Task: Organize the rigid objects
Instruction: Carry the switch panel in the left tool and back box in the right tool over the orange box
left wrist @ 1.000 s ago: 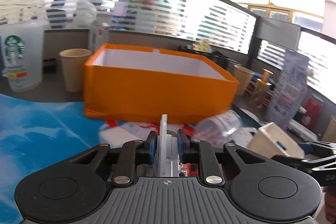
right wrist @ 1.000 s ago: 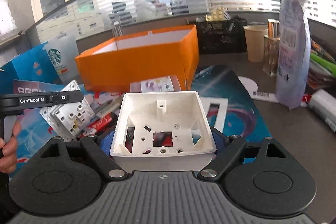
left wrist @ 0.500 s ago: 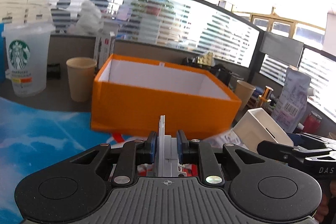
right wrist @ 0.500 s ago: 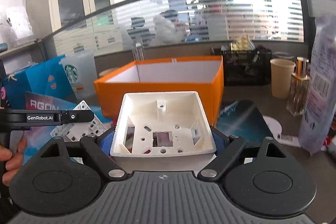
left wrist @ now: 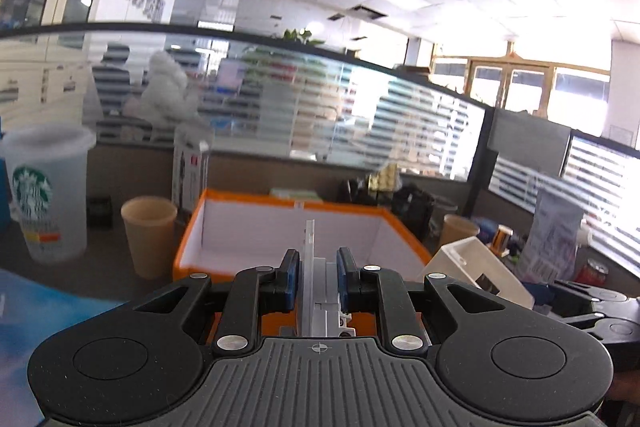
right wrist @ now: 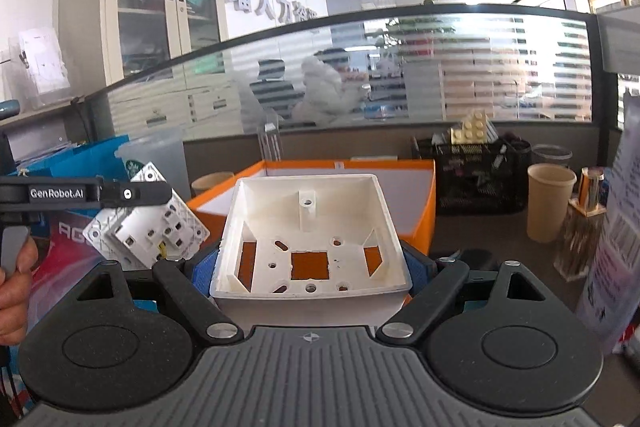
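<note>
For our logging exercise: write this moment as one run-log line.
left claw: shut on switch plate | right claw: shut on white back box | orange box: ahead, nothing visible inside

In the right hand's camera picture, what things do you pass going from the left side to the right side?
Person's hand → white switch plate → white junction box → black mesh basket → paper cup → printed pouch.

The mounting box (right wrist: 312,239) looks like matt white plastic. The orange box (left wrist: 384,223) seems smooth card, white inside. The paper cup (left wrist: 150,235) is matt.
</note>
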The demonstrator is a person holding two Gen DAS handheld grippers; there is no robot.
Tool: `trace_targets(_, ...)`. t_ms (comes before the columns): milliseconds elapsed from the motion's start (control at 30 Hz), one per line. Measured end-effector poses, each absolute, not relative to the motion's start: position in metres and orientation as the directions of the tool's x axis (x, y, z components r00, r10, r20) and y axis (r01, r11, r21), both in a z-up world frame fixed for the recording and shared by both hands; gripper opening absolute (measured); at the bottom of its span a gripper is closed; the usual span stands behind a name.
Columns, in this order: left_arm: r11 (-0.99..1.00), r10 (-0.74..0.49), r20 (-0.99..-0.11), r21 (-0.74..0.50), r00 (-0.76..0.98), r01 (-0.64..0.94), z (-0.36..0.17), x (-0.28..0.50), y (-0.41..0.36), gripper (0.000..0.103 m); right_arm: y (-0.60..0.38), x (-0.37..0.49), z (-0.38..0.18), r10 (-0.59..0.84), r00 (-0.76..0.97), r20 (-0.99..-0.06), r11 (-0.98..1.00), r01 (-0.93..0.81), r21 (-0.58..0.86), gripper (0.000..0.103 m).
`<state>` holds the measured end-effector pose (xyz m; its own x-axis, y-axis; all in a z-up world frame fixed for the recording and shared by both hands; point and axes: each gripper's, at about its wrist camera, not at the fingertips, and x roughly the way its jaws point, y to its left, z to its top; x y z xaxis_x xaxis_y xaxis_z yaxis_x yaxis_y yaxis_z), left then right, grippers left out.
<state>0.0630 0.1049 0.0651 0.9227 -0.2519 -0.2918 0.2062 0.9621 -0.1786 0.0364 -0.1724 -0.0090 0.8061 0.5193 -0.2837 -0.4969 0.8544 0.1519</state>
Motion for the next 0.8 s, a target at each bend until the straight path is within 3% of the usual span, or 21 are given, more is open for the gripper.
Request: trace_targets(800, 0.965, -0.256, -0.215, -0.121, 0.942, 0.235, 0.113, 0.111, 0.098, 0.018, -0.152, 0.088, 0.036, 0.538, 0.825, -0.175, 0.843, -0.523, 0.126, 0.085)
